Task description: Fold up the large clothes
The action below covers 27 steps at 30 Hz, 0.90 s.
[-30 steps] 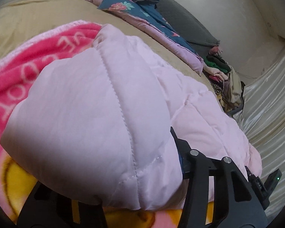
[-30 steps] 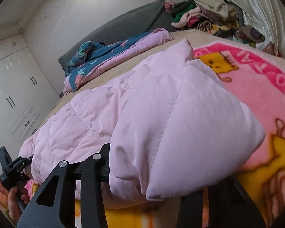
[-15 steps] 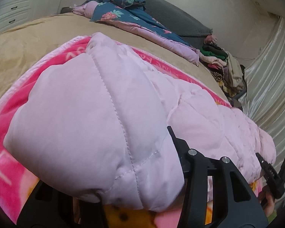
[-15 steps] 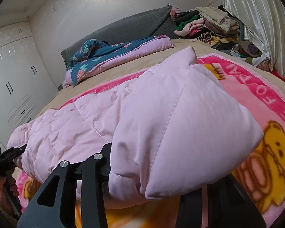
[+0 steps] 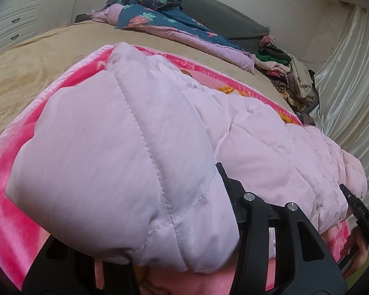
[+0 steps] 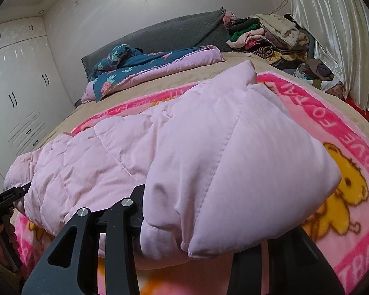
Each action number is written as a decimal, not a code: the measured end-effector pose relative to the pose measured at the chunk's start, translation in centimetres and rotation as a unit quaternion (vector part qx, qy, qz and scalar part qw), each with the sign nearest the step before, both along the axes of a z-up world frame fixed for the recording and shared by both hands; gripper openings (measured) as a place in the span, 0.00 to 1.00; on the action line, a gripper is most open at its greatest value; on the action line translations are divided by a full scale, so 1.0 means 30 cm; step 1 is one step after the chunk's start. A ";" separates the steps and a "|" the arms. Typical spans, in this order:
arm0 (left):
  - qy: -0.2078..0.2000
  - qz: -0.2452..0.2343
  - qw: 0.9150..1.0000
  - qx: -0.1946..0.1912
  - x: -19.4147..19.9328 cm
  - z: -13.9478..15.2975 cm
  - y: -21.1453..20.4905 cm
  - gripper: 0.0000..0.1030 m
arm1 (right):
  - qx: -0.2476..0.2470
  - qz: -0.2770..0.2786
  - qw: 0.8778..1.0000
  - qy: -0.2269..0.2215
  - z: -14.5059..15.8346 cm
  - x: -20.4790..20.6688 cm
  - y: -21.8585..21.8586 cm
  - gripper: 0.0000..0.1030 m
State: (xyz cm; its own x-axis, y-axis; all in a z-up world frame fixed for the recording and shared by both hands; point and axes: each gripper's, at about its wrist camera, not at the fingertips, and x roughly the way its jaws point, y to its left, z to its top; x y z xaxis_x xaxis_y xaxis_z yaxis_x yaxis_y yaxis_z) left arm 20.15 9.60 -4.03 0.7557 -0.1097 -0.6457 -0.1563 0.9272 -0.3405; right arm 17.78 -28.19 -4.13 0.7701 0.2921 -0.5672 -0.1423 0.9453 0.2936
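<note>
- Pink puffy jacket [image 5: 125, 162] lies long across the pink bear blanket [image 6: 351, 172] on the bed [image 5: 37, 56], and each end of it bulges up over one tool.
- Left gripper [image 5: 189, 258] sits under one end of the jacket. Its black fingers [image 5: 263, 241] stand on both sides of the thick fold, wide apart around it. The cloth hides the tips, so I cannot tell for sure, but it looks like they have the jacket pinched.
- Right gripper [image 6: 192, 253] sits under the other end the same way. Its fingers [image 6: 115, 233] reach up on both sides of the puffy fold, and it seems to have hold of the jacket too.
- From the left camera, the right tool shows small at the far end of the jacket, touching it.
- Far up the bed lies a folded blue flower quilt [image 6: 140, 66] with a purple edge, against a grey headboard [image 6: 172, 32].
- A pile of clothes [image 6: 268, 36] sits near the shiny curtain [image 6: 337, 29].
- White cupboards [image 6: 14, 86] stand on the other side.
</note>
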 end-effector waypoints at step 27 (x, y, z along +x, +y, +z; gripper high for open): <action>0.048 -0.009 0.998 0.030 -0.179 -0.029 -0.036 0.59 | 0.041 -0.017 0.996 0.082 -0.093 -0.264 -0.078 0.78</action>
State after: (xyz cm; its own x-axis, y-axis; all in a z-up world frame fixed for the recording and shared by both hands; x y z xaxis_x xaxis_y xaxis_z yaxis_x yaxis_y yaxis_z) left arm 14.77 8.52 -4.90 0.6882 -0.0824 -0.7209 -0.1686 0.9482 -0.2693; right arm 9.84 -30.52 -6.93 0.6792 0.3174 -0.6618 -0.0538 0.9208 0.3864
